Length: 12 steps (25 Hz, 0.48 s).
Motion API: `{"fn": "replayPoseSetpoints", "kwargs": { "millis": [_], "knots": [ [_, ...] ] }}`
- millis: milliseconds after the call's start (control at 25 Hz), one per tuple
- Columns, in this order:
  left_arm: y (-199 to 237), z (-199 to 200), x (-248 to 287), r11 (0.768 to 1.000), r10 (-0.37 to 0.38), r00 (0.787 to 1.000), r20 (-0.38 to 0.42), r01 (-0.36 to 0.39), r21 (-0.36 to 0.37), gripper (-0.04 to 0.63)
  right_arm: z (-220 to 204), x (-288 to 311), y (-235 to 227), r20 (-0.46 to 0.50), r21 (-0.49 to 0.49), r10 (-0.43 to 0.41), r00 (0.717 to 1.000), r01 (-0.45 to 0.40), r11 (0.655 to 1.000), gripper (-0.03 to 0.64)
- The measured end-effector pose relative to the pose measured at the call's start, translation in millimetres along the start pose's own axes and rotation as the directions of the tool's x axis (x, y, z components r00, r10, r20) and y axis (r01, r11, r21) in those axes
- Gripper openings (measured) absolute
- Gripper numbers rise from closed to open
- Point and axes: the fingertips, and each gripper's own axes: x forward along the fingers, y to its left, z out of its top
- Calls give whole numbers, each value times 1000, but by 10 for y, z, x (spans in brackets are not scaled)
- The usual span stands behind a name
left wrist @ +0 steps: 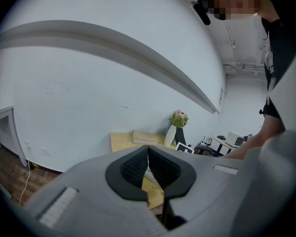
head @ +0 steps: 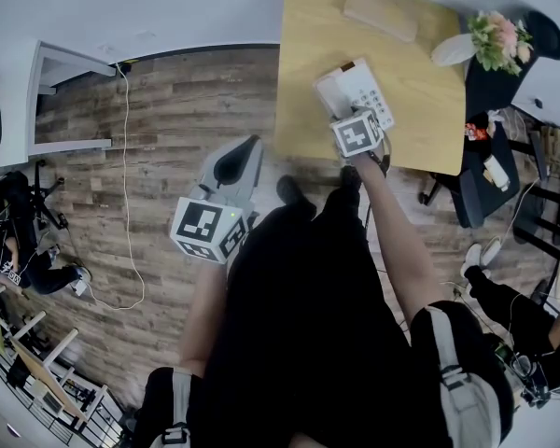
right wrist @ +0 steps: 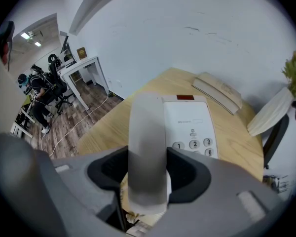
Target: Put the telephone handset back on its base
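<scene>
The right gripper (right wrist: 147, 171) reaches over the near edge of a wooden table (head: 308, 54), its jaws clamped on both sides of the white handset (right wrist: 147, 142). The handset lies along the left side of the telephone base (right wrist: 193, 125), beside the number keys (whether it sits fully in its cradle cannot be told). The left gripper (left wrist: 148, 168) hangs well to the left over the plank floor (head: 168, 138), jaws together on nothing. A vase of flowers (head: 490, 40) stands at the table's far right corner.
</scene>
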Motion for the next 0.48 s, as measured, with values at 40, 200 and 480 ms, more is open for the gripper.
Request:
{"fn": "replayPoseSetpoints", "kwargs": {
  "millis": [40, 200, 480],
  "knots": [
    [0, 2, -4, 1000, 0, 1000, 1, 0, 0, 12, -17, 6, 13, -5, 7, 5, 1000, -5, 1000, 230],
    [-21, 9, -7, 1000, -1, 1000, 5, 1, 0, 12, 78, -57, -4, 25, -25, -4, 1000, 5, 1000, 230],
    [-59, 20, -40, 1000, -3, 1000, 17, 3, -6, 12, 82, -140, 9, 52, -54, 1, 999, 2, 999, 230]
  ]
}}
